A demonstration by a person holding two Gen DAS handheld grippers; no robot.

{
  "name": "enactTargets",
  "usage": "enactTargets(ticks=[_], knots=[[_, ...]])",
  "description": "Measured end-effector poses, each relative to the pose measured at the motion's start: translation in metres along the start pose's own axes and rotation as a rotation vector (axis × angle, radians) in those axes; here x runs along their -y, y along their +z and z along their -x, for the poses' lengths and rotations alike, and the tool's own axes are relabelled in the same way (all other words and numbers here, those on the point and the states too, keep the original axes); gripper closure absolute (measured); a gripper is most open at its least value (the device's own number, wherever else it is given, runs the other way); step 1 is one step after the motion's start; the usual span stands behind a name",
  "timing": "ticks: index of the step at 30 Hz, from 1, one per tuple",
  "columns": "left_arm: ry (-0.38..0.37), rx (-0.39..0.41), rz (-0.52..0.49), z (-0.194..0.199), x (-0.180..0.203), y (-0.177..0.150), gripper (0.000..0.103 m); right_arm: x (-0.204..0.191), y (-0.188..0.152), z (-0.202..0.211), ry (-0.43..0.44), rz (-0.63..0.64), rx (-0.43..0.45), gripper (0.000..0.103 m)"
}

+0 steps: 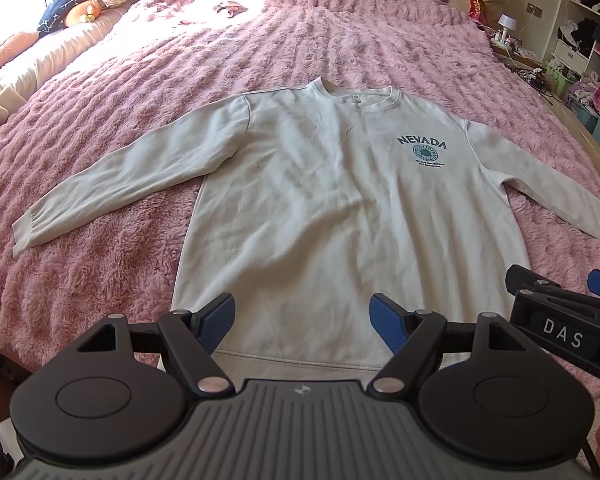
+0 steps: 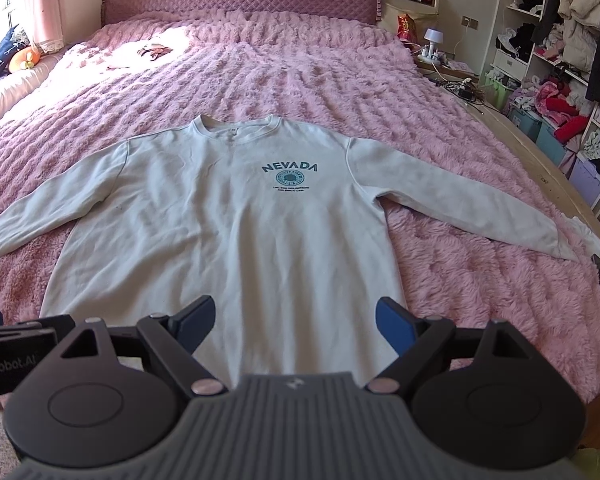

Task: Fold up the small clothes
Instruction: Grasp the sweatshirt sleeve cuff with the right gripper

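A pale grey-white sweatshirt [image 1: 320, 208] [image 2: 236, 232] with a teal "NEVADA" print lies flat and face up on the pink bed, both sleeves spread out to the sides. Its hem points toward me. My left gripper [image 1: 302, 326] hovers open just above the hem, with nothing between its blue pads. My right gripper [image 2: 296, 322] is open too, over the lower right part of the shirt body. In the left wrist view the right gripper [image 1: 560, 300] shows at the right edge. The left gripper's body [image 2: 16, 340] shows at the left edge of the right wrist view.
A fluffy pink bedspread [image 1: 340, 28] [image 2: 300, 60] covers the bed, with a purple quilted headboard [image 2: 240, 0] at the back. A small pink item [image 2: 154, 50] lies near the pillows. Cluttered shelves [image 2: 560, 80] and a nightstand [image 2: 436, 52] stand to the right. Cushions [image 1: 64, 8] sit at the left.
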State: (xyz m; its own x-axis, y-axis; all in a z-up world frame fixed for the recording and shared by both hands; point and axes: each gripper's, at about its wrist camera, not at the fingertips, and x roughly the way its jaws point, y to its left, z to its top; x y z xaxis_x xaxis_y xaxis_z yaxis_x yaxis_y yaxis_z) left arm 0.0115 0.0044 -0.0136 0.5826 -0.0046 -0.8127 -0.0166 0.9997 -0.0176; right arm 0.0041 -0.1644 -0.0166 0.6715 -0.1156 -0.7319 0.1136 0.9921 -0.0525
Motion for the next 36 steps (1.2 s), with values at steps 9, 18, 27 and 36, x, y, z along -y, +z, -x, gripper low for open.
enactTargets(ticks=[9,18,27,36], knots=[[-0.166,0.042,-0.062,-0.025,0.034,0.025,0.018,0.066,0.007,-0.016,-0.046,-0.098,0.146,0.02],[-0.425,0.024,-0.005,-0.094,0.086,0.068,0.019,0.183,0.007,-0.066,-0.086,-0.276,0.295,0.021],[-0.54,-0.006,-0.067,-0.172,0.17,0.109,0.019,0.325,0.005,-0.137,-0.357,-0.515,0.279,0.045],[-0.581,-0.04,-0.096,-0.236,0.245,0.133,0.019,0.417,-0.01,-0.218,-0.382,-0.75,0.219,0.053]])
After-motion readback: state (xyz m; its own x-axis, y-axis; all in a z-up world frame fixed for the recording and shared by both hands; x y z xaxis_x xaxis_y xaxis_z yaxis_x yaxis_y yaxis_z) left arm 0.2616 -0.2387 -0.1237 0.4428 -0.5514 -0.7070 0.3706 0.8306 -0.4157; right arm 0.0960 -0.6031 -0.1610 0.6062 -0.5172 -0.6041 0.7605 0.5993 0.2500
